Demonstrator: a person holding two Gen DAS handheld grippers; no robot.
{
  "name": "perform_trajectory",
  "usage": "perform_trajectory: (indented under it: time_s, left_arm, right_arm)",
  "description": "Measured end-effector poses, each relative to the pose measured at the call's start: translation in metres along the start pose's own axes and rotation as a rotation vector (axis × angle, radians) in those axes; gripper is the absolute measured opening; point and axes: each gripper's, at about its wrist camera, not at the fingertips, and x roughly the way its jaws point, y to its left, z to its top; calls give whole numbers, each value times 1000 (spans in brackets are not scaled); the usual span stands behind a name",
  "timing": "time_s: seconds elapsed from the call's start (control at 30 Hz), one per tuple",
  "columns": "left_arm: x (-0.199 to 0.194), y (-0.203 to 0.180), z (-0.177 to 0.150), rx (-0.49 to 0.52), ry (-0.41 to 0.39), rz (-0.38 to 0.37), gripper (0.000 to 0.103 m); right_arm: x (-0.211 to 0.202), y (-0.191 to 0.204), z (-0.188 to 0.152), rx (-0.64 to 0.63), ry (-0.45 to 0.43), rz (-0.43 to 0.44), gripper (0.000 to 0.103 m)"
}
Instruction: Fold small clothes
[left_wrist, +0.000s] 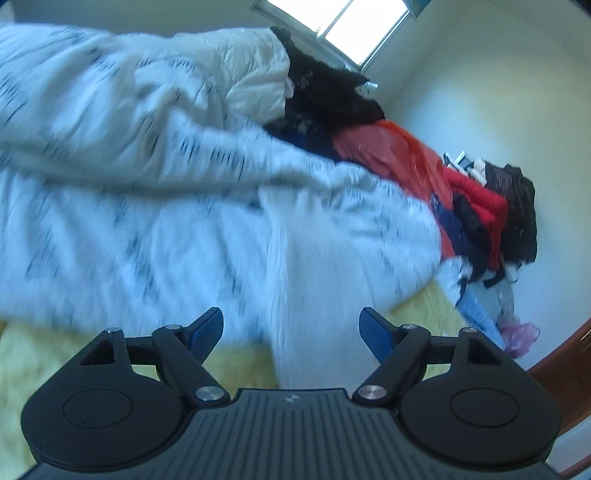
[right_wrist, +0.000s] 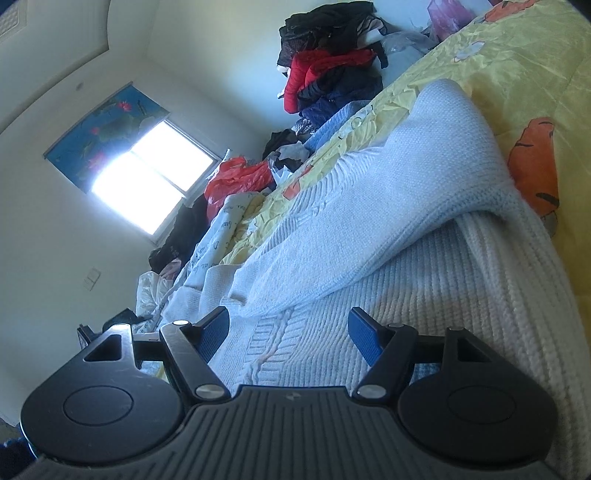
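Jaws: I see both the left gripper (left_wrist: 291, 328) and the right gripper (right_wrist: 289, 330) wide open, holding nothing.
Sweater (right_wrist: 388, 229): on the bed (right_wrist: 517, 66), sleeve folded over.
Worry: my grab might pinch the sheet too.

Your bed (right_wrist: 517, 66) and what lies on it

You have a yellow bedspread with orange prints; the white knit sweater (right_wrist: 406, 229) lies spread on it. Beyond the sweater a white quilt with dark lettering (left_wrist: 129, 177) is bunched up, and past that a pile of clothes (right_wrist: 332, 70) runs along the wall.
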Motion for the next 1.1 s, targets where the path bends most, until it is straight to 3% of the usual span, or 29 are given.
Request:
perform_trajectory:
  time_s: [0.17, 0.37, 0.43, 0.5, 0.57, 0.73, 0.83, 0.93, 1.03, 1.1]
  left_arm:
    - [36, 2, 30, 4, 24, -7, 80]
    - [70, 4, 23, 62, 58, 17, 79]
    - [73, 4, 20, 85, 44, 22, 70]
    - [74, 3, 19, 105, 32, 37, 40]
    - [71, 5, 20, 105, 34, 21, 24]
    - [61, -3, 26, 135, 44, 24, 21]
    - [54, -22, 25, 210, 21, 95, 15]
    - [27, -58, 11, 340, -87, 93, 14]
    - [-12, -115, -30, 617, -232, 76, 14]
    - [-40, -149, -74, 805, -327, 15, 12]
  right_arm:
    - [2, 1, -1, -9, -2, -6, 77]
    - [4, 1, -1, -17, -5, -4, 79]
    - [5, 1, -1, -17, -6, -3, 80]
    - [5, 2, -1, -17, -6, -3, 80]
    - [6, 2, -1, -16, -6, -3, 80]
    - [6, 2, -1, -17, -6, -4, 80]
    - [6, 2, -1, -17, -7, -4, 80]
    - [6, 2, -1, -17, -7, -3, 80]
    - [7, 2, -1, -17, -6, -4, 81]
    - [7, 2, -1, -19, -6, -4, 81]
